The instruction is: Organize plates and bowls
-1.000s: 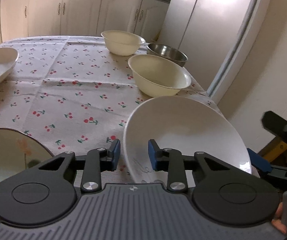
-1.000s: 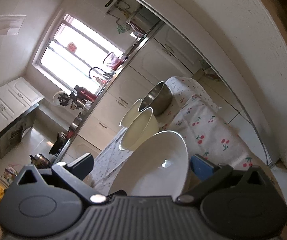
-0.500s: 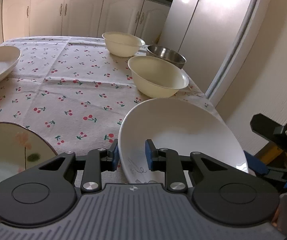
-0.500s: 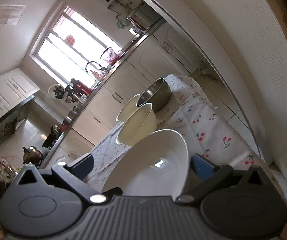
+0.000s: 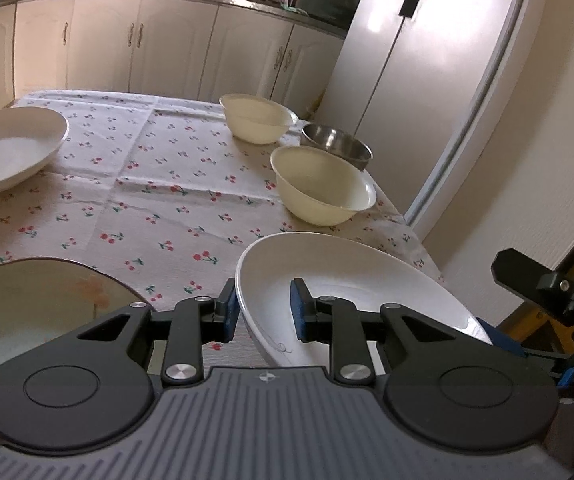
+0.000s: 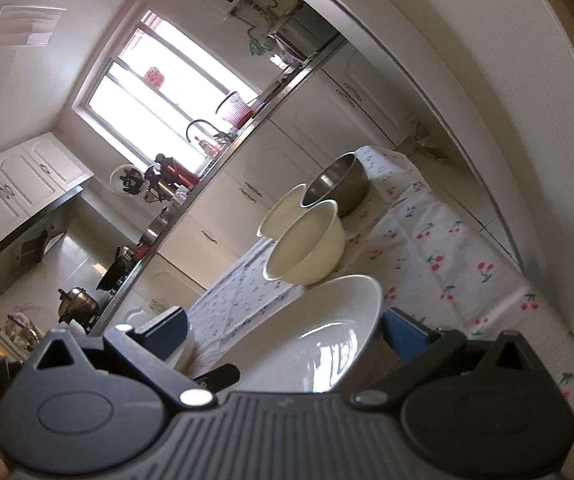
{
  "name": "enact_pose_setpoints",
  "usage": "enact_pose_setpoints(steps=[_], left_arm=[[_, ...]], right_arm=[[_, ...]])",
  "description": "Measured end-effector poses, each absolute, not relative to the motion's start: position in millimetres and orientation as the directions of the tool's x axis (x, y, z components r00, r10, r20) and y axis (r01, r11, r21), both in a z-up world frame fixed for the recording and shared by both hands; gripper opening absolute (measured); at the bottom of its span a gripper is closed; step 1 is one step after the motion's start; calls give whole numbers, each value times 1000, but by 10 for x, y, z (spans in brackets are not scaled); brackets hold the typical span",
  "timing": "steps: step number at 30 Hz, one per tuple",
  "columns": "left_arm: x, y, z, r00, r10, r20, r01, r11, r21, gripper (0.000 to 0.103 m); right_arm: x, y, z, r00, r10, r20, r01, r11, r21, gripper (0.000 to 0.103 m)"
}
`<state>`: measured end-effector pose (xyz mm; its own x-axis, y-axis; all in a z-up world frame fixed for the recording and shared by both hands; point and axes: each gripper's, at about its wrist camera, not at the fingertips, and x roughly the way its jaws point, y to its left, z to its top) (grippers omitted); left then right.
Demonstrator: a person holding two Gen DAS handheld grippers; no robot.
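Left wrist view: white plate [image 5: 351,280] tilted at worktop's [image 5: 159,200] near right corner. Left gripper [image 5: 263,312] fingers [image 5: 229,312] closed on plate's rim, one pad outside, one inside. Behind it, along right edge: cream bowl [image 5: 323,188], shiny metal bowl [image 5: 335,146], second cream bowl [image 5: 257,120]. Cloth has cherry print.

Right wrist view: right gripper [image 6: 287,332] tipped sideways, fingers [image 6: 403,332] spread wide around same plate [image 6: 327,332]; cannot tell if pads touch.

White plate [image 5: 351,280]; cream bowls [image 5: 323,188]; steel bowl [image 5: 335,142]; red-cherry tablecloth [image 5: 159,200]; blue-padded black tongs [image 5: 263,312].
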<state>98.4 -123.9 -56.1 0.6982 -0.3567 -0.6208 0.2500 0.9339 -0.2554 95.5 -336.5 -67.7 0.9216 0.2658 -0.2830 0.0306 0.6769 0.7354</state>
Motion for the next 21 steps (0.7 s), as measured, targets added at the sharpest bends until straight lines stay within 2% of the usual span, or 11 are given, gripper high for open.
enact_pose_setpoints(steps=[21], left_arm=[[685, -389, -240, 777, -292, -558, 138, 944, -301, 27]], right_arm=[[1168, -2616, -358, 879, 409, -247, -129, 701, 702, 103]])
